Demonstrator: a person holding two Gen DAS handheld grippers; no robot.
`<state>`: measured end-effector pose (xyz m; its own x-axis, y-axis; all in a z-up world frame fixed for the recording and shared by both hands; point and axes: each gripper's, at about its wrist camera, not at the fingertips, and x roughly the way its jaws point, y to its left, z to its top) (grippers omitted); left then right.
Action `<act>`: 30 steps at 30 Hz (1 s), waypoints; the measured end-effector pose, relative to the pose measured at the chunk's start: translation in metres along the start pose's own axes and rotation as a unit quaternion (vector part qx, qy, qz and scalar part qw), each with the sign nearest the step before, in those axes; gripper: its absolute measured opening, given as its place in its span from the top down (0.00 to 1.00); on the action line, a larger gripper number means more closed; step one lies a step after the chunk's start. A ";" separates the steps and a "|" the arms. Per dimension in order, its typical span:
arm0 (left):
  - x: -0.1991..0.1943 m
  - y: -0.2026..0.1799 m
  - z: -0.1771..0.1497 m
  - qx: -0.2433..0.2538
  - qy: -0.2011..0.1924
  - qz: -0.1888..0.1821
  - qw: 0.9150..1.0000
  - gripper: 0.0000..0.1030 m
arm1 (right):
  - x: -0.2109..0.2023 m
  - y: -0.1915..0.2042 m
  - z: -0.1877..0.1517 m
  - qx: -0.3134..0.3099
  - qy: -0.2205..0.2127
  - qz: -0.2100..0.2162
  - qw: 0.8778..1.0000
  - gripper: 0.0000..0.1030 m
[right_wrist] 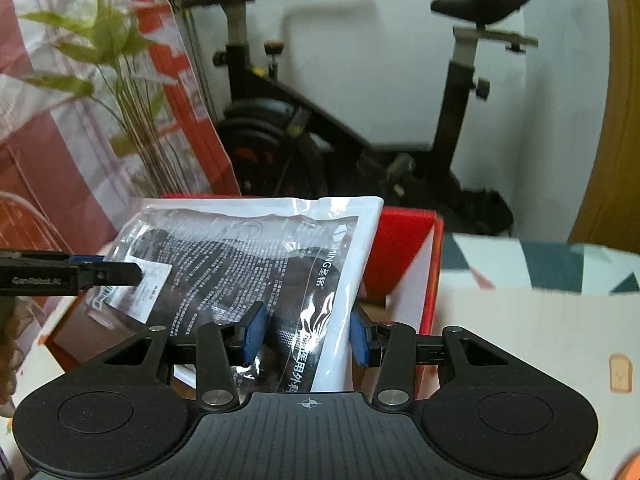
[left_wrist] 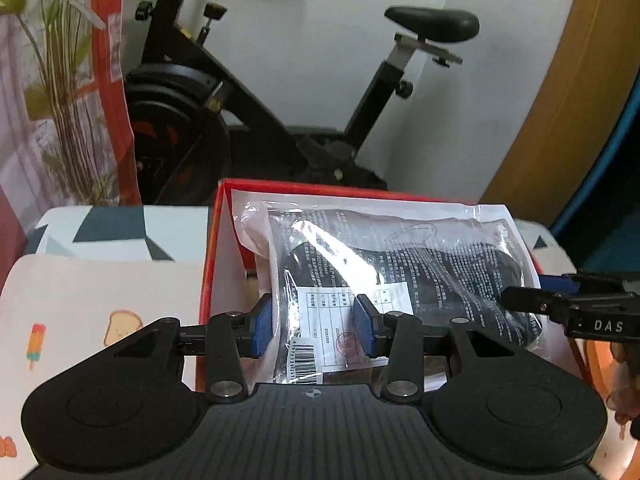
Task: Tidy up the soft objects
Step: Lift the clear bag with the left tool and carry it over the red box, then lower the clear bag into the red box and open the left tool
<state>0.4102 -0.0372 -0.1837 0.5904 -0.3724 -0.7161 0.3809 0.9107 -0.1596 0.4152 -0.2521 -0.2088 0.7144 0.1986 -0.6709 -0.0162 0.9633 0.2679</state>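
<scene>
A clear plastic bag with a black garment inside [left_wrist: 400, 264] hangs over an open red box [left_wrist: 216, 240]. My left gripper [left_wrist: 314, 326] is shut on the bag's near edge, by its white label, with the blue pads pressing on the plastic. From the right, my right gripper [left_wrist: 520, 300] reaches onto the same bag. In the right wrist view my right gripper [right_wrist: 306, 332] is shut on the white printed side of the bag [right_wrist: 248, 264], above the red box [right_wrist: 404, 240]. The left gripper [right_wrist: 120, 274] holds the bag's label corner at the left.
A black exercise bike [left_wrist: 256, 120] stands behind the box against a white wall. A green plant [left_wrist: 68, 80] and a red-and-white curtain [left_wrist: 108, 40] are at the left. The box rests on a white mat [left_wrist: 100, 292] with toast and ice-lolly prints. A wooden panel [left_wrist: 560, 100] rises at the right.
</scene>
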 end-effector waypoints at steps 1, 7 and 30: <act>0.000 -0.001 -0.002 0.006 0.004 0.003 1.000 0.57 | 0.001 0.001 -0.002 0.001 0.006 -0.003 1.000 0.61; 0.005 0.001 -0.015 -0.003 0.034 0.000 0.999 0.57 | 0.007 0.006 -0.008 0.000 0.031 -0.017 0.999 0.61; 0.009 -0.009 -0.018 0.000 0.024 -0.012 1.000 0.75 | 0.004 0.013 -0.002 -0.049 0.077 0.002 0.996 0.98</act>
<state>0.3996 -0.0451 -0.2005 0.5457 -0.3854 -0.7441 0.3953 0.9013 -0.1770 0.4165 -0.2388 -0.2101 0.5981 0.2206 -0.7705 -0.0923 0.9739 0.2072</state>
